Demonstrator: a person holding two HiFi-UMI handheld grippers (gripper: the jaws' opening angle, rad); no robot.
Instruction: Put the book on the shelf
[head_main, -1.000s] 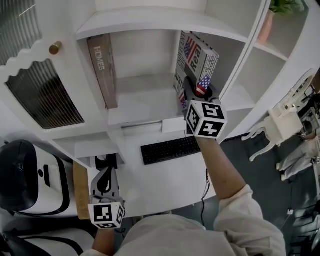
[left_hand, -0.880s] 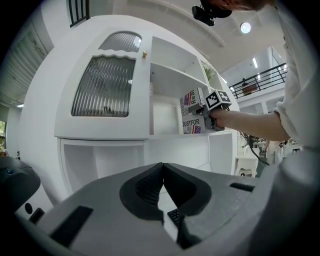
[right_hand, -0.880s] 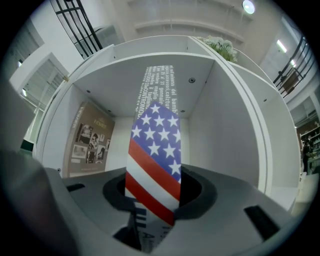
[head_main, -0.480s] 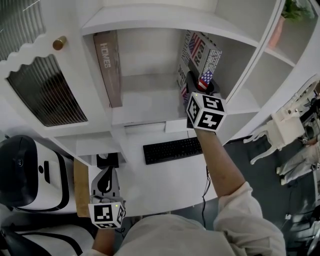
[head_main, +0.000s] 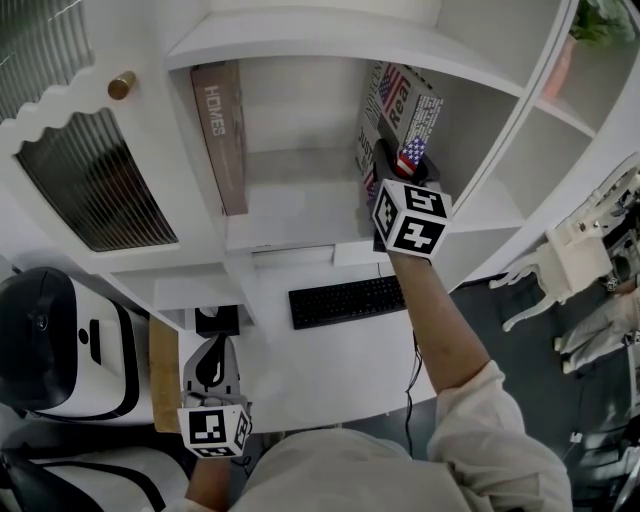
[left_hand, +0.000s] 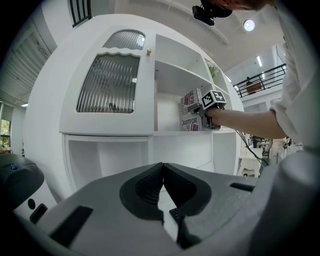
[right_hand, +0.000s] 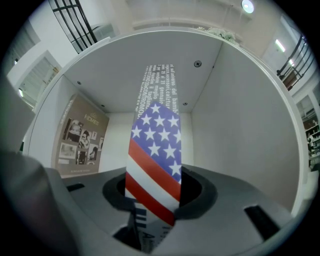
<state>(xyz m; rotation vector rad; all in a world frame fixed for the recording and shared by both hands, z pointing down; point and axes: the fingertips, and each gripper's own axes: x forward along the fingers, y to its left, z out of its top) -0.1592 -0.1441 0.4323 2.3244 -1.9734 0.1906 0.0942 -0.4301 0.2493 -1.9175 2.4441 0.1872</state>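
A book with a stars-and-stripes cover (head_main: 398, 108) stands upright inside the white shelf compartment (head_main: 290, 215), near its right wall. My right gripper (head_main: 402, 168) is shut on the book's near edge, and the flag-patterned spine (right_hand: 156, 155) rises between the jaws. My left gripper (head_main: 211, 372) hangs low at the left, over the desk's edge, far from the shelf. It is shut with nothing in it, its fingertips (left_hand: 162, 166) touching. The left gripper view shows the book (left_hand: 190, 111) on the shelf from afar.
A brown book marked HOMES (head_main: 220, 135) leans against the compartment's left wall. Below lie a black keyboard (head_main: 347, 300) and the white desk (head_main: 330, 365). A ribbed-glass cabinet door (head_main: 95, 195) with a brass knob (head_main: 121, 85) is at the left, and a white chair (head_main: 565, 250) at the right.
The right gripper has carried the flag book a little deeper into the compartment, then held almost still. The left gripper has not moved.
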